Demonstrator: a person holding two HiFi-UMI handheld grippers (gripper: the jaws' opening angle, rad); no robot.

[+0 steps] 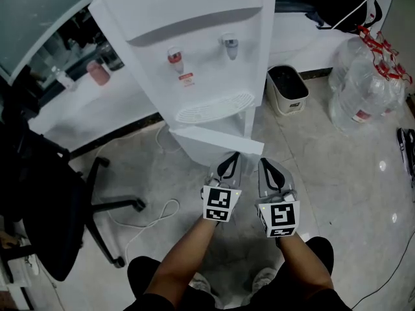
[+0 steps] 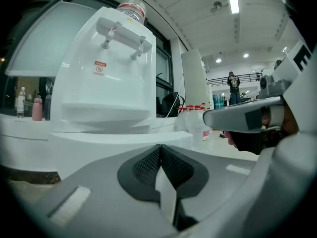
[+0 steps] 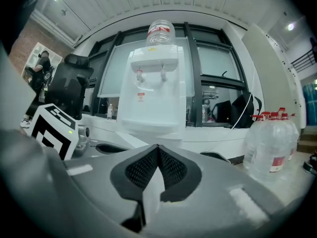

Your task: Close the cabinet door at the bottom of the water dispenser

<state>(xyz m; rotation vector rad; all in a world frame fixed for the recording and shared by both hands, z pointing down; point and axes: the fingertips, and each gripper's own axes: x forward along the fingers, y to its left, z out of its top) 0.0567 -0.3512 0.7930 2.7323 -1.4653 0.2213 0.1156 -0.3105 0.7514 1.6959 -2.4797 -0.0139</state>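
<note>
Left tool: jaws fully together, pads meeting along the centre line in the left gripper view, nothing between them. Tip lies just short of the cabinet door; I cannot tell whether it touches.

Right tool: jaws also pressed together and empty in the right gripper view. It sits just beside the left tool at its 3 o'clock and level with it. Both tools point toward 12 o'clock.

Water dispenser: white, standing on the floor at 12 o'clock from the tools, with a red tap and a grey tap over a drip grille.
- A red-and-white sticker sits under the red tap, print too small to read.
- A yellow logo at the top of the casing is cut by the frame edge (unreadable).
- The right gripper view shows an inverted bottle with a red label on top, text illegible.

Cabinet door: at the dispenser's foot, standing open. It is seen edge-on from above as a white slab swung out toward the person. Its top edge runs roughly 10 to 4 o'clock, directly ahead of both tool tips. In the left gripper view it fills the band just beyond the jaws.

Surroundings:
- Black office chair at 9 o'clock.
- White cable looped on the floor.
- Waste bin at 1 o'clock.
- Large clear water bottles with red caps at 2 o'clock.
</note>
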